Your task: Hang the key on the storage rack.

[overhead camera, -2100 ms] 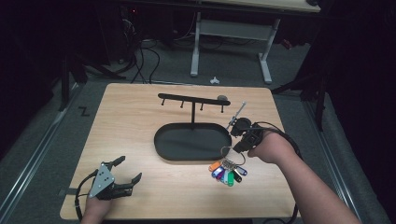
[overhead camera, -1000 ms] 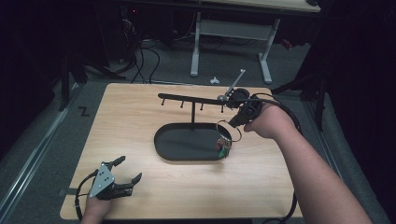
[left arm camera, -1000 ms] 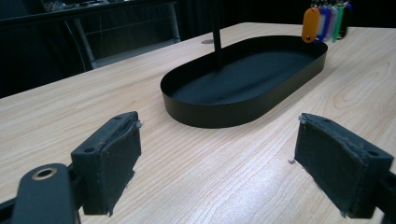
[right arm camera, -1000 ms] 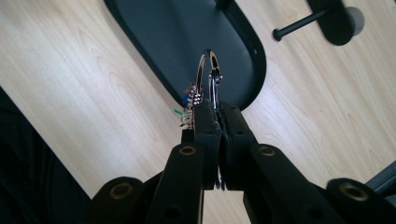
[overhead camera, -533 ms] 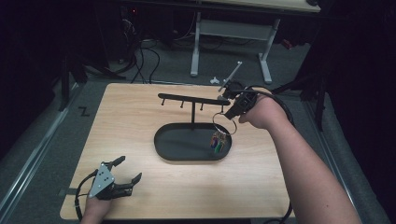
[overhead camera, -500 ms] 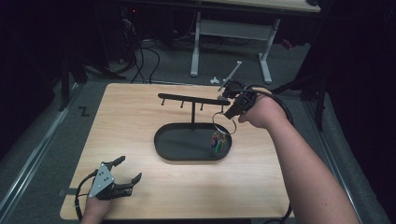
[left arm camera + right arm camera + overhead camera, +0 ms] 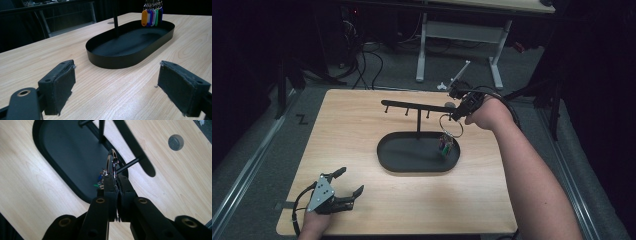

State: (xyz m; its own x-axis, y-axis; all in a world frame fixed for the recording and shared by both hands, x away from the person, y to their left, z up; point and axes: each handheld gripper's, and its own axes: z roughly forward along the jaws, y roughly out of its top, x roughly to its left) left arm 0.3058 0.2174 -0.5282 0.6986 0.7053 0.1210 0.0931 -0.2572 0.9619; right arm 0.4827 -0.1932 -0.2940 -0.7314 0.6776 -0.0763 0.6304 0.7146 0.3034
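- My right hand-held gripper (image 7: 460, 111) is clamped flat on the key ring (image 7: 451, 125), held up at the right end of the stand's crossbar (image 7: 417, 105) so the ring stands on edge; I judge this lines its opening up with the peg (image 7: 130, 164) just beyond it.
- The coloured key tags (image 7: 445, 145) dangle from the ring, hanging over the right part of the tray, apparently clear of its floor.
- The black oval tray (image 7: 397, 165) forms the stand's base; its floor looks bare apart from the upright post (image 7: 418, 124).
- My left hand-held gripper (image 7: 343, 189) rests on the counter (image 7: 362, 125) at the near left, jaws spread wide and empty, well apart from the tray, out of the way.
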